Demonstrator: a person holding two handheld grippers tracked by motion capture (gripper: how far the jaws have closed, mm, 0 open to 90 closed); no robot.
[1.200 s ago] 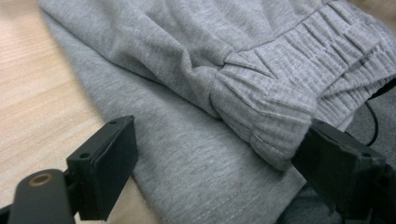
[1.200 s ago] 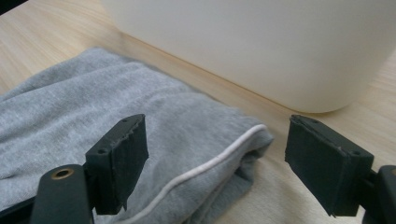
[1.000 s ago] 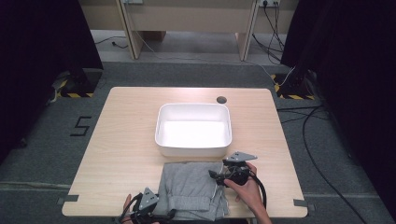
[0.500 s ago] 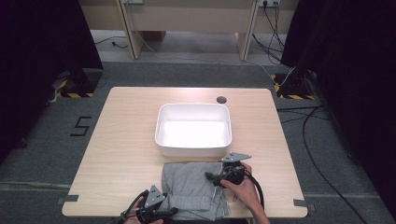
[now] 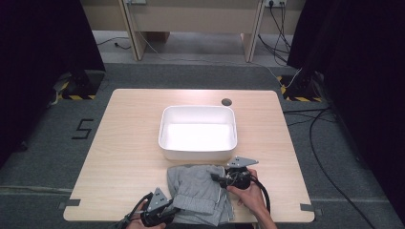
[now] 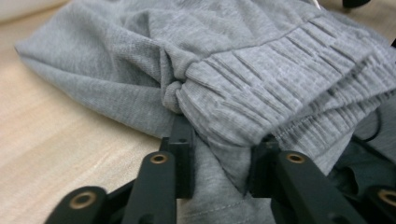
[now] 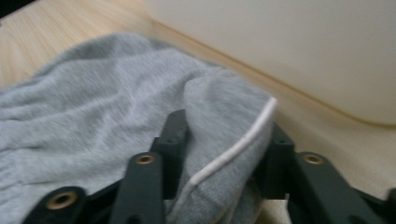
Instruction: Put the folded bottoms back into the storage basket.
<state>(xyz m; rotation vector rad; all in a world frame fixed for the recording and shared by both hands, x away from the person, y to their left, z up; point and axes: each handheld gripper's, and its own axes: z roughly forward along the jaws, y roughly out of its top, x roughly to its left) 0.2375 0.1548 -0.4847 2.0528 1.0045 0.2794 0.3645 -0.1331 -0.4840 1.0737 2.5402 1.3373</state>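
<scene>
A crumpled grey sweat garment (image 5: 198, 191) lies at the table's front edge, just in front of the white tub (image 5: 197, 153). My left gripper (image 5: 173, 210) holds its front left part; in the left gripper view the jaws (image 6: 222, 151) are shut on the ribbed elastic waistband (image 6: 261, 79). My right gripper (image 5: 217, 178) is at the garment's right side, beside the tub's front wall (image 7: 303, 51). In the right gripper view my right gripper (image 7: 224, 144) is shut on a grey fold (image 7: 219, 107) edged by a white cord (image 7: 243, 140).
The light wooden table (image 5: 124, 143) has bare wood left and right of the tub. A dark round hole (image 5: 226, 101) sits behind the tub. Cables (image 5: 310, 129) run over the grey floor to the right, and dark curtains hang on both sides.
My left gripper has moved right into the garment's edge and closed on it. The right gripper has shifted slightly left. The cloth has bunched up between them.
</scene>
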